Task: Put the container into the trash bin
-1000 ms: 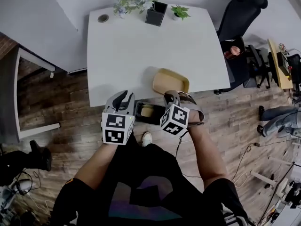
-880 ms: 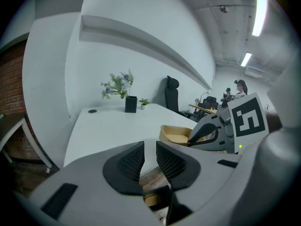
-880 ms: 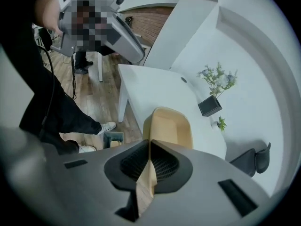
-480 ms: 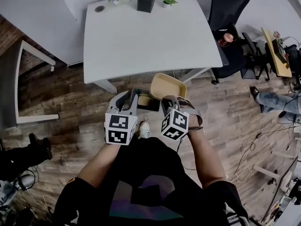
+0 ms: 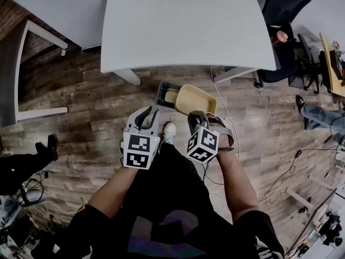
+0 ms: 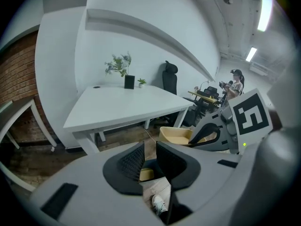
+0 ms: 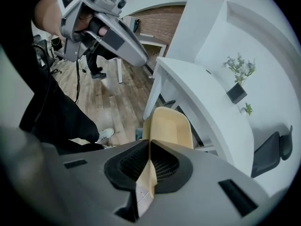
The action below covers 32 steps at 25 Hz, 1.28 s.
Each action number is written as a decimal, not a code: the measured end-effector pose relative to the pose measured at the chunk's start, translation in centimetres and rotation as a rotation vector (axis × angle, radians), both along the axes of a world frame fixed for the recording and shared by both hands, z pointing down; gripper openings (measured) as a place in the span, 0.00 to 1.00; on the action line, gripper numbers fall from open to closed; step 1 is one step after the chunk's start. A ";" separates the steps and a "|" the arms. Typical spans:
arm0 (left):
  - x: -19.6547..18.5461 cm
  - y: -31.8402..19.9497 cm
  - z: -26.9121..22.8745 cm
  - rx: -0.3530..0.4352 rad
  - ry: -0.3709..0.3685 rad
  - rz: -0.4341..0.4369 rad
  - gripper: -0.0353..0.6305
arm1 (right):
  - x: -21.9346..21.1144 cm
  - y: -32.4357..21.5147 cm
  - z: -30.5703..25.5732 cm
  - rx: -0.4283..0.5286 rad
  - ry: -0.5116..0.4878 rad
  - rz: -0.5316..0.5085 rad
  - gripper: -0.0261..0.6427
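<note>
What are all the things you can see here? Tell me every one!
table: one, white, top of the head view
container: one, tan, held next to the bin
bin: one, dark, on the floor by the table, something tan inside
chair: one, black, right of the table
plants: two, green, far end of the table
floor: one, brown wood, under everything
shoe: one, white, between the grippers
left gripper: one, grey, open, empty
right gripper: one, grey, shut on the container
</note>
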<state>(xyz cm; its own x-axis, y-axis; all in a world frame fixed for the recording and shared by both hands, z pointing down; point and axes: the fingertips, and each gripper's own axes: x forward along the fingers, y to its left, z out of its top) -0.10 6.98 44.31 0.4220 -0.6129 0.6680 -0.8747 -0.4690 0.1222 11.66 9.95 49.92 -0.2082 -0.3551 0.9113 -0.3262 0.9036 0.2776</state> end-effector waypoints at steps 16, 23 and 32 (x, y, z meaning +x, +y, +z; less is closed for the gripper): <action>-1.3 0.7 20.4 -0.225 -0.045 0.029 0.17 | -2.8 -2.0 18.3 -0.151 -0.029 0.002 0.09; -1.1 -0.7 26.1 -0.276 -0.051 0.010 0.17 | -2.2 -3.7 24.7 -0.195 -0.028 -0.006 0.09; -0.7 -3.1 29.4 -0.284 -0.069 0.019 0.18 | -2.1 -6.0 30.1 -0.231 -0.031 -0.021 0.09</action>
<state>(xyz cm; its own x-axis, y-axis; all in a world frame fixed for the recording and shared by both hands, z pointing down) -0.84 3.88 73.68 0.3793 -0.3898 0.8392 -0.8768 -0.4413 0.1913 9.57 3.95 80.02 -0.2424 -0.1335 0.9609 -0.3117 0.9487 0.0532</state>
